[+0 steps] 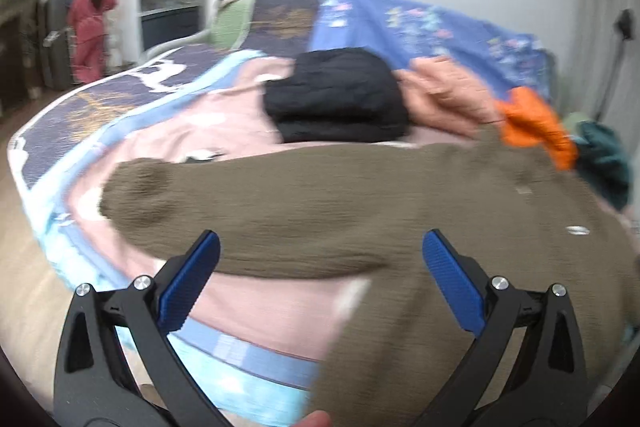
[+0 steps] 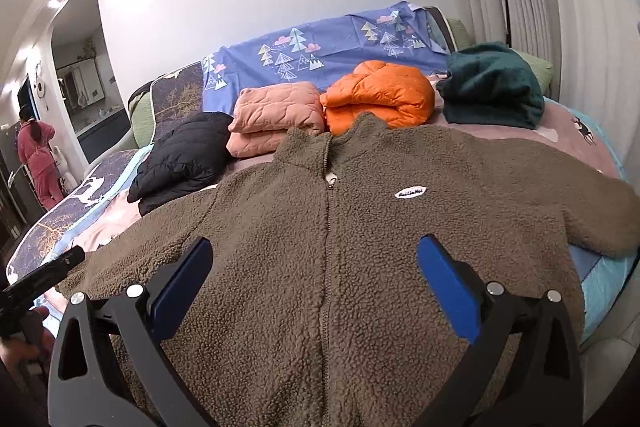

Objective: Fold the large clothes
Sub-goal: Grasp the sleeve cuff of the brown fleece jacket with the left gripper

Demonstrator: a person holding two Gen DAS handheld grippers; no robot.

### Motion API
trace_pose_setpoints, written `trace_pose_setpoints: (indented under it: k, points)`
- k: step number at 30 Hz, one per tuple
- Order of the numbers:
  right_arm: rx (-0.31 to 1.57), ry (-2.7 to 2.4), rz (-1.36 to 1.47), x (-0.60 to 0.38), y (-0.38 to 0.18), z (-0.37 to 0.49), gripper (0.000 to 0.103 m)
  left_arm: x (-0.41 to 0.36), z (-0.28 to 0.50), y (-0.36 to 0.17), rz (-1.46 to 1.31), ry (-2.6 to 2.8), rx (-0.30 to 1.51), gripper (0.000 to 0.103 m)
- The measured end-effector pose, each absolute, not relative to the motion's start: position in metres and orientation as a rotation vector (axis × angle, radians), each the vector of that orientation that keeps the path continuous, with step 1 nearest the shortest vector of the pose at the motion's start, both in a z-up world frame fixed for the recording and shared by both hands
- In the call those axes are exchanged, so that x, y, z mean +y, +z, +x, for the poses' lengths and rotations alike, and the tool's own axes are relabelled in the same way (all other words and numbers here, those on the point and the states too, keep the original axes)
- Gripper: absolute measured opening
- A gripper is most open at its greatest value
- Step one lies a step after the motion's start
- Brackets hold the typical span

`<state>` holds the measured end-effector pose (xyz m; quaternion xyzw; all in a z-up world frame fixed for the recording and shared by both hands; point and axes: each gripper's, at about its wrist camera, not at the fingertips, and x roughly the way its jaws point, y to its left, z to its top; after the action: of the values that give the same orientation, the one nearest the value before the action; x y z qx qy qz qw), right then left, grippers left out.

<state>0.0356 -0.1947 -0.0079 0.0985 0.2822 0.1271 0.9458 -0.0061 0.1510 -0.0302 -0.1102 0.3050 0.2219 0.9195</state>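
Here, brown fleece jacket (image 2: 360,247) flat on bed (image 2: 600,279), both grippers' jaws spread, empty.

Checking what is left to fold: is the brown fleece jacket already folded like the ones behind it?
No, the brown fleece jacket lies spread flat on the bed, sleeves out to both sides.

Rough fleece jacket (image 2: 360,235); ribbed blue fingers (image 1: 452,279).
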Motion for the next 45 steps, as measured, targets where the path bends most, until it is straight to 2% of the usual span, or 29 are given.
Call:
trace_pose_setpoints:
  k: [8,14,15,17,21,24,26,29,33,34,36,39,45]
  points:
    - [0.653,0.356,0.398,-0.21,-0.017,0.058,0.102,0.225,-0.006,-0.061,-0.286,0.621,0.709,0.101]
    - [0.657,0.36,0.392,-0.206,-0.02,0.063,0.102,0.28,-0.007,-0.089,-0.54,0.561,0.712,0.1]
    - [0.662,0.363,0.39,-0.206,-0.021,0.064,0.102,0.293,-0.009,-0.095,-0.616,0.549,0.696,0.098]
    - [0.671,0.372,0.39,-0.203,-0.022,0.064,0.102,0.314,-0.013,-0.103,-0.716,0.555,0.668,0.086]
    - [0.668,0.376,0.368,-0.201,-0.024,0.063,0.102,0.352,-0.016,-0.118,-0.897,0.532,0.628,0.081]
    - [0.671,0.377,0.368,-0.201,-0.027,0.063,0.102,0.378,-0.022,-0.138,-1.102,0.464,0.589,0.07]
    - [0.679,0.377,0.369,-0.2,-0.029,0.063,0.102,0.389,-0.026,-0.146,-1.187,0.438,0.546,0.054]
    - [0.681,0.383,0.366,-0.199,-0.032,0.063,0.102,0.399,-0.029,-0.151,-1.262,0.412,0.499,0.037]
    - [0.69,0.379,0.366,-0.201,-0.034,0.061,0.102,0.395,-0.044,-0.144,-1.303,0.43,0.461,0.04]
    - [0.693,0.376,0.372,-0.202,-0.036,0.06,0.102,0.396,-0.053,-0.142,-1.293,0.455,0.448,0.047]
    - [0.7,0.374,0.381,-0.204,-0.038,0.06,0.102,0.398,-0.065,-0.137,-1.264,0.516,0.432,0.048]
    - [0.713,0.379,0.387,-0.205,-0.041,0.061,0.102,0.406,-0.08,-0.135,-1.25,0.603,0.43,0.062]
    - [0.71,0.4,0.393,-0.201,-0.038,0.058,0.102,0.41,-0.079,-0.153,-1.281,0.611,0.502,0.065]
